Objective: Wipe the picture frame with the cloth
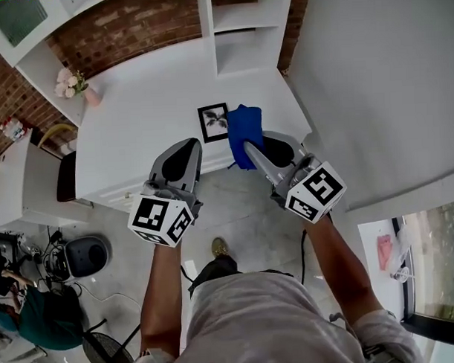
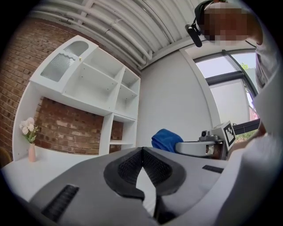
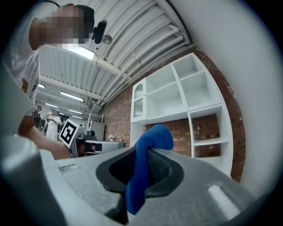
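Nearest the head camera sat the grey shirt (image 1: 269,317) and two bare forearms (image 1: 160,291), each reaching out to a gripper with a marker cube. From the left, I saw a pink vase of flowers (image 1: 75,85) at the far corner of the white desk (image 1: 150,105). My left gripper (image 1: 190,145) hovered over the desk's near edge, its jaws pressed together on nothing. Just right of it, the picture frame (image 1: 214,122) sat on the desk near the front edge, its picture facing the camera. The blue cloth (image 1: 242,132) hung beside the frame's right edge, pinched in the closed jaws of my right gripper (image 1: 250,148). Whether cloth touched frame I couldn't tell.
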A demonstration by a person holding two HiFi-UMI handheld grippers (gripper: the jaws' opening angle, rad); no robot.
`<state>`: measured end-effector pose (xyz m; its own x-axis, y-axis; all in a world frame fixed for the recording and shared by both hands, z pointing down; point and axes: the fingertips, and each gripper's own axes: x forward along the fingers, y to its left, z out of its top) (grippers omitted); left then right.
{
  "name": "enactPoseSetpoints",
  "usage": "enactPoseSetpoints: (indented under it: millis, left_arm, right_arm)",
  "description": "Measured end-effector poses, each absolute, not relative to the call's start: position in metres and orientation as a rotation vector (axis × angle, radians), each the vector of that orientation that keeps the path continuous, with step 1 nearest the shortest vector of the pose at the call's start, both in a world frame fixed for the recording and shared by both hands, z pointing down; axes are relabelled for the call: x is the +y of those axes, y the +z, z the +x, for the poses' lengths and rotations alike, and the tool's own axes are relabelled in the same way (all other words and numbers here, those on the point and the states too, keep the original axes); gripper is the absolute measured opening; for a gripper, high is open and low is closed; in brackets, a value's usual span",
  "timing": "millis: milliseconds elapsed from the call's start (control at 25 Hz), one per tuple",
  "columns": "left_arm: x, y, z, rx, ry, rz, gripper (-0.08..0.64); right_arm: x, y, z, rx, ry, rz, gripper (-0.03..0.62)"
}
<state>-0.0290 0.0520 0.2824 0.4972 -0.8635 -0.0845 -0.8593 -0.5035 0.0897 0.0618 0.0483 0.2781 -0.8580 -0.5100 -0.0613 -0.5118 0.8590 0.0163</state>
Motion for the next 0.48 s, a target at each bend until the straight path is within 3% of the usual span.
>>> enactPoseSetpoints:
  millis: [480]
  left_arm:
    - [-0.045, 0.317, -0.096, -1.440, -0.175, 2.650, 0.000]
  right_arm:
    - [-0.035, 0.300, -0.009, 3.025, 0.015, -0.936, 0.048]
